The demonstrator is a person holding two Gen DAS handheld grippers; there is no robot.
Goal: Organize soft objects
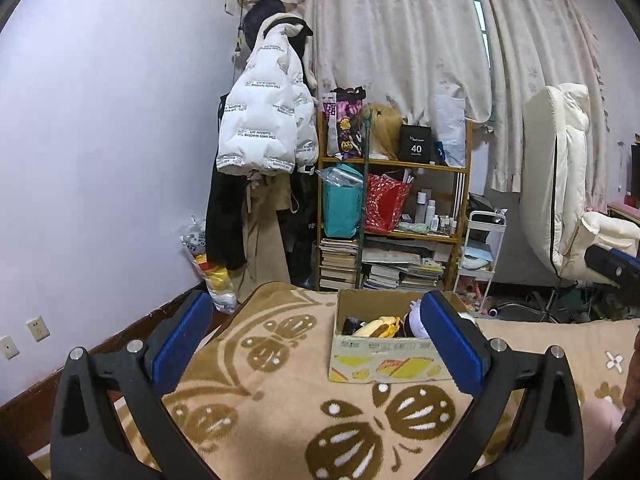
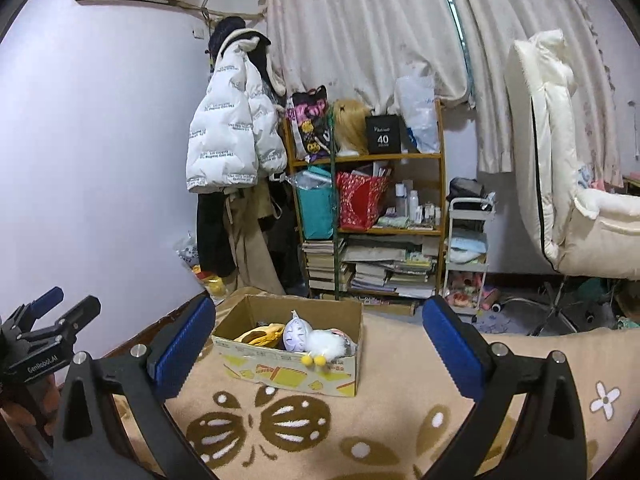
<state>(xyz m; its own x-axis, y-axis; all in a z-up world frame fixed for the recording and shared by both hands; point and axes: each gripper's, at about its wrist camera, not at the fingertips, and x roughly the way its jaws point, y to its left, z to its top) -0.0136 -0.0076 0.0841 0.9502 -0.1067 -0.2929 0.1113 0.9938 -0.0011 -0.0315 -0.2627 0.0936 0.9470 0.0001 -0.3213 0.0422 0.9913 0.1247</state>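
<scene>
Nearest, both grippers hover over the butterfly-patterned blanket (image 2: 304, 420), the left gripper (image 1: 316, 344) and right gripper (image 2: 320, 344) each with jaws wide apart and empty. Just beyond lies the cardboard box (image 2: 292, 368), its long axis crosswise, slightly right of the left jaws and slightly left of the right. Inside sit soft toys (image 2: 316, 340); a pink shape at the left view's edge may be another. Behind stands a shelf (image 2: 368, 200).

Two low wrist views — both (side by side) facing cardboard box (image 1: 384, 354) (image 2: 292, 364), shelf (image 1: 394, 216) (image 2: 368, 216).
</scene>
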